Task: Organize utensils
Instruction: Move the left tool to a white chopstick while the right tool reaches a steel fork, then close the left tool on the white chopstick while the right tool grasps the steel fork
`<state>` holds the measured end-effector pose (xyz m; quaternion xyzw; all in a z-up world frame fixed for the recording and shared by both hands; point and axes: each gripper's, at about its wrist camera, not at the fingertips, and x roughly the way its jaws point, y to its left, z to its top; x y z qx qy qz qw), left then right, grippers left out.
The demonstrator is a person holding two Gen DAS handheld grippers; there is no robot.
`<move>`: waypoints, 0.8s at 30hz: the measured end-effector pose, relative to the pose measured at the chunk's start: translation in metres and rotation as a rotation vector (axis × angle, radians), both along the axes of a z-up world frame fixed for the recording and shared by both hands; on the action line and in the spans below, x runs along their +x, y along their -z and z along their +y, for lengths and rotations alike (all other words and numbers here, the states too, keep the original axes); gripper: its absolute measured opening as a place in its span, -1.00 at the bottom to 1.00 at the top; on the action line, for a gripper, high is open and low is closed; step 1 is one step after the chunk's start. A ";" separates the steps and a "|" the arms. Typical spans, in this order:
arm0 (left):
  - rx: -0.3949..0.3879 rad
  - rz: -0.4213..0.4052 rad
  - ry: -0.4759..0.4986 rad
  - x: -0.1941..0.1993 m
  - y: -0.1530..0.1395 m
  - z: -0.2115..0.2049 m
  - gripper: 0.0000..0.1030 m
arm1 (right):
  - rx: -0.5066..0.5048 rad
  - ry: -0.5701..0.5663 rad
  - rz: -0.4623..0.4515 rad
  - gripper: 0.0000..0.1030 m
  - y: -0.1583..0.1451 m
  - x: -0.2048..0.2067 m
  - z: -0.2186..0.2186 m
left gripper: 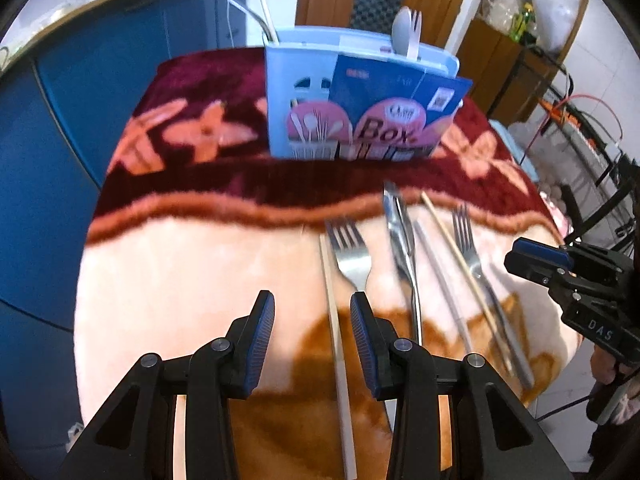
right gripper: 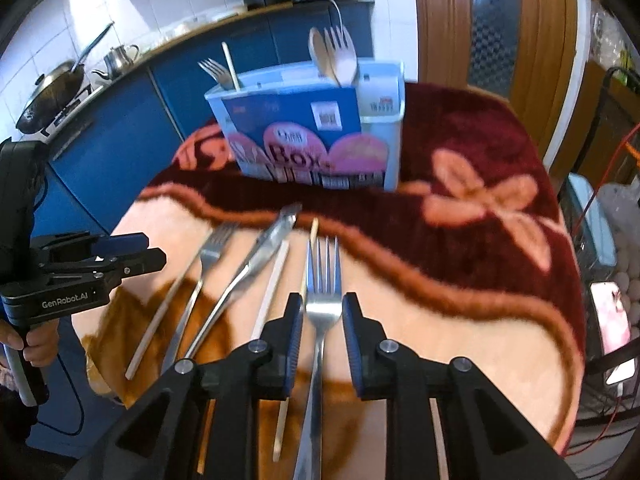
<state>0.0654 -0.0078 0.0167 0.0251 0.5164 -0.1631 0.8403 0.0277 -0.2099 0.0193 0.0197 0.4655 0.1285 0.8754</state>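
Observation:
A light blue utensil box point(left gripper: 360, 96) point(right gripper: 312, 132) stands upright at the far side of the blanket-covered table point(left gripper: 180, 280), with a spoon and fork point(right gripper: 336, 56) sticking out of it. Several utensils lie in a row on the blanket. My left gripper point(left gripper: 312, 308) is open above a pale chopstick point(left gripper: 336, 340), just left of a fork point(left gripper: 352, 256). A knife point(left gripper: 400, 232) and a grey chopstick point(left gripper: 440, 276) lie further right. My right gripper point(right gripper: 322, 304) is open, and a second fork point(right gripper: 324, 280) lies between its fingers without being pressed.
Blue kitchen cabinets point(right gripper: 120, 140) with a wok point(right gripper: 52, 92) and a kettle point(right gripper: 118, 58) run along the left. A wooden door point(right gripper: 444, 20) is behind the box. To the right of the table are a phone point(right gripper: 608, 316) and a wire rack point(left gripper: 592, 152). A hand point(right gripper: 38, 344) holds the left gripper's handle.

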 end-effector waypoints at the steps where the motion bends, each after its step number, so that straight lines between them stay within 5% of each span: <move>1: 0.002 0.008 0.003 0.001 0.001 -0.001 -0.22 | 0.008 -0.002 0.021 -0.56 0.003 0.001 -0.001; 18: 0.040 0.133 0.045 0.012 0.021 -0.011 -0.22 | -0.050 -0.057 0.236 -0.56 0.028 0.014 0.009; 24: 0.042 0.150 0.051 0.015 0.026 -0.011 -0.52 | -0.069 -0.070 0.266 -0.56 0.030 0.018 0.010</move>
